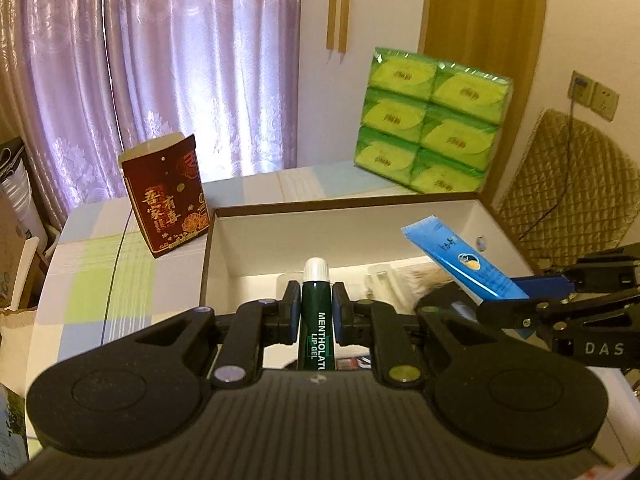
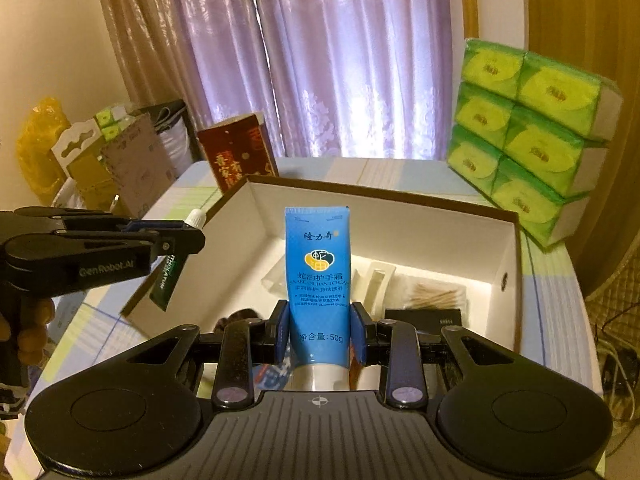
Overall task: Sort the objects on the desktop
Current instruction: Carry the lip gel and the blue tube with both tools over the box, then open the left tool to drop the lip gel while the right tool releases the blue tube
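The left gripper (image 1: 316,312) has its fingers closed on a green lip gel tube (image 1: 316,320), white cap forward, held over the near edge of the open white box (image 1: 472,216). The right gripper (image 2: 319,332) clamps a blue hand cream tube (image 2: 318,276) above the same box. A red carton (image 1: 168,196) stands left of the box, and green tissue packs (image 1: 432,120) stand behind it on the counter (image 1: 100,280).

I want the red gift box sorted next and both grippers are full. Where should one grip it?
Once a gripper is free, probably take the red gift box near its top, across the narrow side faces, coming from above: it stands upright on the table beside the open box.
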The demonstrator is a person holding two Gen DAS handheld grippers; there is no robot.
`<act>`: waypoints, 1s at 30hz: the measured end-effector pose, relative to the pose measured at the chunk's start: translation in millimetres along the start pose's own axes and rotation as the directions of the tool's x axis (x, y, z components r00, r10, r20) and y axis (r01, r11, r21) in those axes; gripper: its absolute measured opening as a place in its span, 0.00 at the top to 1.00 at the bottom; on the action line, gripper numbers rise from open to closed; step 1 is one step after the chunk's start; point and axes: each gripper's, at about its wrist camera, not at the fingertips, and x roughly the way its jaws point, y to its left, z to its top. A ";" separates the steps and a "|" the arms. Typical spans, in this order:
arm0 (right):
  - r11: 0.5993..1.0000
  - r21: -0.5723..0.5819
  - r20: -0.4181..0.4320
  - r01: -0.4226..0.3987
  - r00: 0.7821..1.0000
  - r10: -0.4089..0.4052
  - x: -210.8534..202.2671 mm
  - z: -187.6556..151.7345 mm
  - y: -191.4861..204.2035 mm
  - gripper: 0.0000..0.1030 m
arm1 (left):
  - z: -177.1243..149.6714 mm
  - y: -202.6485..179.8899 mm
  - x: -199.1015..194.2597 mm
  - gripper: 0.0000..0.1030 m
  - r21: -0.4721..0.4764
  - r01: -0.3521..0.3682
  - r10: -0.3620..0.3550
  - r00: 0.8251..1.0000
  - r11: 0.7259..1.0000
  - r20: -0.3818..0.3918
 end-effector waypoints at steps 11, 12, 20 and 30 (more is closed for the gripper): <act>0.999 0.045 -0.091 0.008 0.996 -0.004 61.3 15.2 -15.6 0.72 | 2.8 21.0 69.3 0.88 0.007 -0.033 0.033 0.993 0.999 -0.110; 0.999 0.049 -0.099 0.009 0.995 -0.004 65.4 15.1 -17.4 0.72 | 2.4 21.2 74.1 0.88 0.011 -0.032 0.034 0.993 0.999 -0.115; 0.998 0.065 -0.136 0.017 0.991 -0.008 85.2 13.1 -27.0 0.72 | -2.8 20.5 100.9 0.88 0.055 -0.062 0.070 0.984 0.997 -0.161; 0.997 0.072 -0.156 0.012 0.988 0.000 96.0 14.1 -29.5 0.72 | -1.8 20.3 103.1 0.82 0.069 -0.065 0.076 0.984 0.995 -0.161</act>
